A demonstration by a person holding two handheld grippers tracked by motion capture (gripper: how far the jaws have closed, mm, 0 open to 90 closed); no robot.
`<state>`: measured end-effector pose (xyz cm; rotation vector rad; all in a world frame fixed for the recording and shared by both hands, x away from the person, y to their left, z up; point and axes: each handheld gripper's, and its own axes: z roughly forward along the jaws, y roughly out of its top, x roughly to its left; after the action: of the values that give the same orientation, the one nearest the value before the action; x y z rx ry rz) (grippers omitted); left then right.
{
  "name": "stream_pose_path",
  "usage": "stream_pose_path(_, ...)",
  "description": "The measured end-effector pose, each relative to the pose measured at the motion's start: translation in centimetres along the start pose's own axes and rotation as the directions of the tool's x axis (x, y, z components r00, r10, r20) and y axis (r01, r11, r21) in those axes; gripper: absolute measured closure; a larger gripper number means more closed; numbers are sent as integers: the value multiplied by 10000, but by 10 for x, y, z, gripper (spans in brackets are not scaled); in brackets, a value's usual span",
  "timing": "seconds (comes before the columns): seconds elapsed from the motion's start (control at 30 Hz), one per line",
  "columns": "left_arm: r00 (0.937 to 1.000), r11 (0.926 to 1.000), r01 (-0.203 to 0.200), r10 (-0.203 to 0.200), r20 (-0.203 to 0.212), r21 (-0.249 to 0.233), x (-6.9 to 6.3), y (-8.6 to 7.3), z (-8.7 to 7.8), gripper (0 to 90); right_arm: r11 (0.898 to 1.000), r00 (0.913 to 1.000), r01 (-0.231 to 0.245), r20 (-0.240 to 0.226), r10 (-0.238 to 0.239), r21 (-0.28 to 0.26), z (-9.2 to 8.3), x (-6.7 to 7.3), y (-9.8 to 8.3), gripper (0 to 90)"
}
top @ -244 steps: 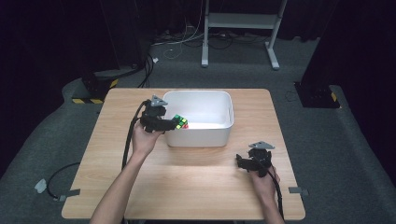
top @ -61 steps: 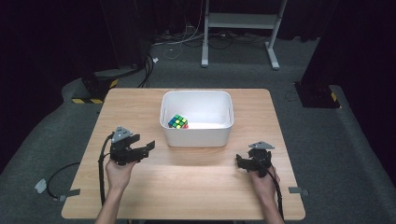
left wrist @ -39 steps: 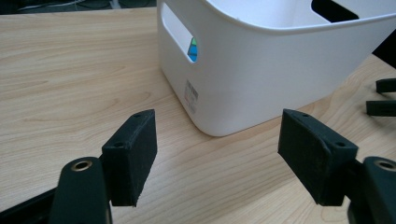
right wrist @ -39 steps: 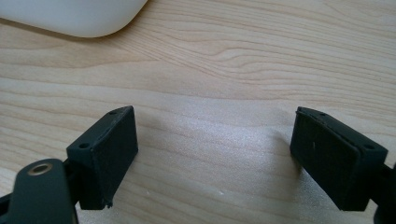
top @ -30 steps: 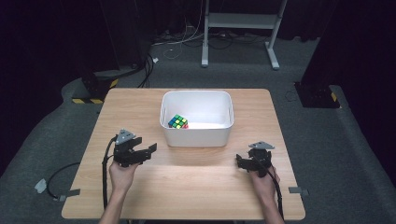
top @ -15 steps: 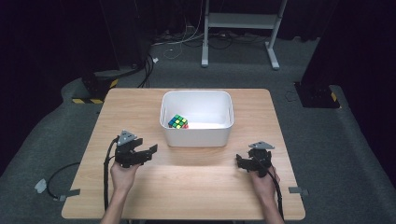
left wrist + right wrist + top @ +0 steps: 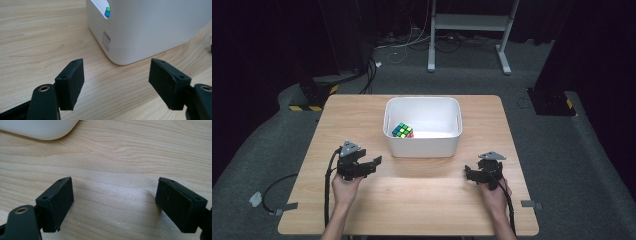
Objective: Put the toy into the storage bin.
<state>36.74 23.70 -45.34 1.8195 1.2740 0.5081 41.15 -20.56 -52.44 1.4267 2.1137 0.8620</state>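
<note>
A multicoloured puzzle cube [image 7: 402, 131] lies in the left part of the white bin [image 7: 422, 147] at the table's middle. Through the bin's handle slot in the left gripper view, a green and blue bit of the cube [image 7: 107, 12] shows. My left gripper [image 7: 371, 164] rests low over the table, left of the bin's front corner, and points at it. Its jaws stand apart with nothing between them [image 7: 116, 72]. My right gripper [image 7: 476, 172] sits to the right of the bin's front, open over bare wood [image 7: 115, 192].
The wooden table [image 7: 422, 200] has free room in front of the bin and on both sides. The bin's white wall with a barcode label [image 7: 107, 41] rises close ahead of the left jaws. Dark floor, cables and a white stand [image 7: 472, 22] lie beyond the table.
Earlier the left gripper held the cube at the bin; the cube now lies inside and the gripper has come back to the table's left front. Over the last second it drifted slightly right. The right gripper stayed put.
</note>
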Motion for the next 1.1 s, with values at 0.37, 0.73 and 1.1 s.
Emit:
stream_pose_path(0.37,10000,10000,32,-31,-26,92,1,-4,6,288,10000,10000,-4,-1,4,1,0,0,0,148)
stream_pose_path(0.73,9998,9999,58,-55,-168,162,4,-7,13,286,10000,10000,3,-1,-3,1,0,0,0,148)
stream_pose_path(1.1,9993,9992,162,-150,-342,354,7,-11,21,287,10000,10000,3,-2,-3,1,0,0,0,148)
